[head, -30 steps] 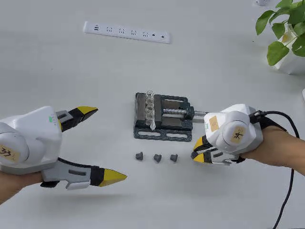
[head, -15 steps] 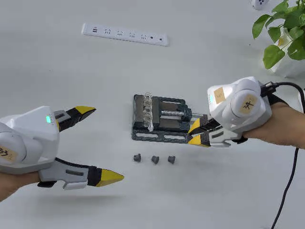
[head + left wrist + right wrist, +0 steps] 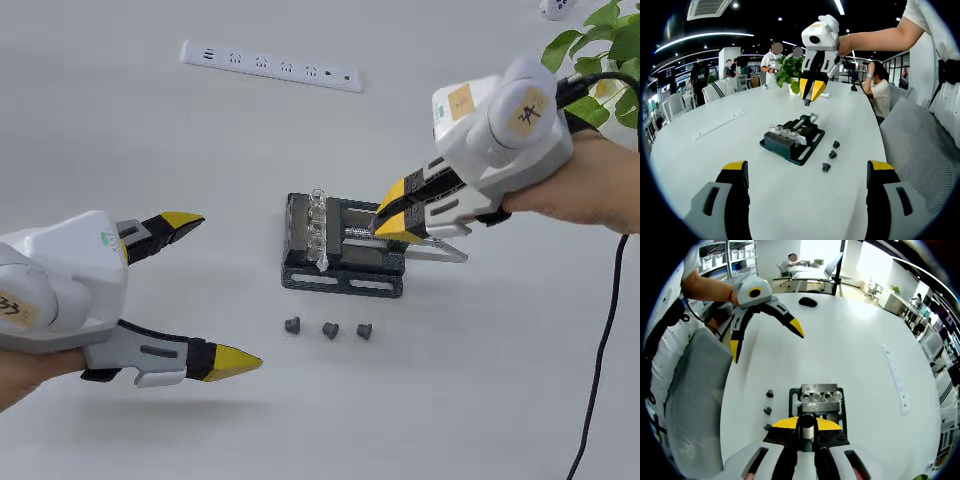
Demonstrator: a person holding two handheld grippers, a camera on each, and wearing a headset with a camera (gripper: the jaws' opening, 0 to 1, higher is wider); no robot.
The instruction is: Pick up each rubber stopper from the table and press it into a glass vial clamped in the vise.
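The wide white table (image 3: 150, 130) lies open all round the dark metal vise (image 3: 345, 275), so I judge there is free room to come in from above. My right gripper (image 3: 388, 224) hangs over the vise, jaws pinching what looks like a small dark rubber stopper (image 3: 806, 426). The next move calls for lining it up over one of the clear glass vials (image 3: 318, 225) and pressing straight down. My left gripper (image 3: 225, 290) is spread wide, well clear, near the three grey stoppers (image 3: 330, 330) lying in front of the vise.

Left tongs (image 3: 225, 289), right tongs (image 3: 383, 223) — white shells, yellow tips, black cable (image 3: 603, 340).

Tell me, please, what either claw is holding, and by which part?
The right claw pinches a stopper by its sides, at the yellow tips; the left claw is open and holds nothing.
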